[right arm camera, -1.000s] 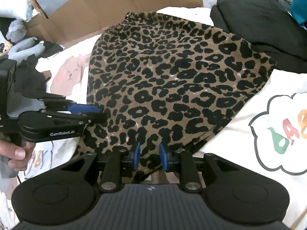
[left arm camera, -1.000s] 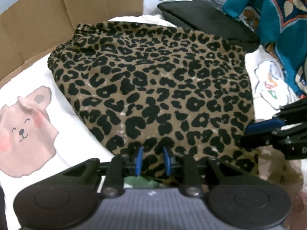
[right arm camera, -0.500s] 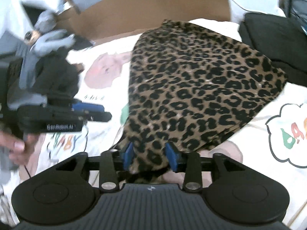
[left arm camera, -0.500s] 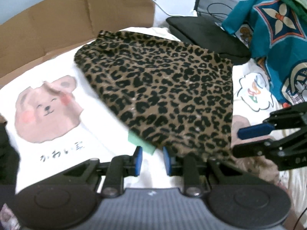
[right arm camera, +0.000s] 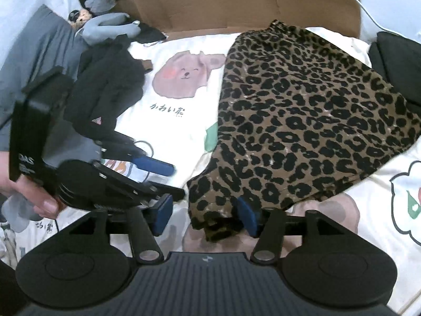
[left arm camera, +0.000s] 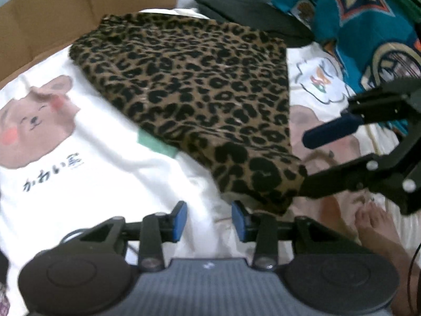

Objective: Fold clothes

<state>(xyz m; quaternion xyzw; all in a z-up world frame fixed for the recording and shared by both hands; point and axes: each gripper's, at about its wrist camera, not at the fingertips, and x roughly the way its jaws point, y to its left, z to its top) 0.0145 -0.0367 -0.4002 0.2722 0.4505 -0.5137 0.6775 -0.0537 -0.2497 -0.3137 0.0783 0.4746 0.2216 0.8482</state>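
A leopard-print garment point(left arm camera: 197, 87) lies spread flat on a white printed sheet point(left arm camera: 92, 158). Its near corner is bunched and droops at the front. In the right wrist view that corner point(right arm camera: 215, 218) sits between the wide-apart fingers of my open right gripper point(right arm camera: 204, 217), close to the right pad point(right arm camera: 247, 216). My left gripper point(left arm camera: 209, 221) is open over bare sheet, just left of the corner, with nothing between its fingers. Each gripper shows in the other's view: the right gripper point(left arm camera: 305, 162) beside the corner, and the left gripper point(right arm camera: 173, 181), held by a hand point(right arm camera: 39, 200).
Flattened cardboard point(right arm camera: 236, 2) rims the far side. A folded black garment point(left arm camera: 250, 13) and a teal patterned cloth point(left arm camera: 355, 26) lie at the back right. Dark clothes point(right arm camera: 105, 87) and a grey plush toy point(right arm camera: 105, 26) sit at the left. A bare foot point(left arm camera: 373, 226) rests near right.
Both grippers drew back toward the near side. The left one came off the leopard hem and now stands over bare sheet. The right one's fingers spread wide around the bunched corner.
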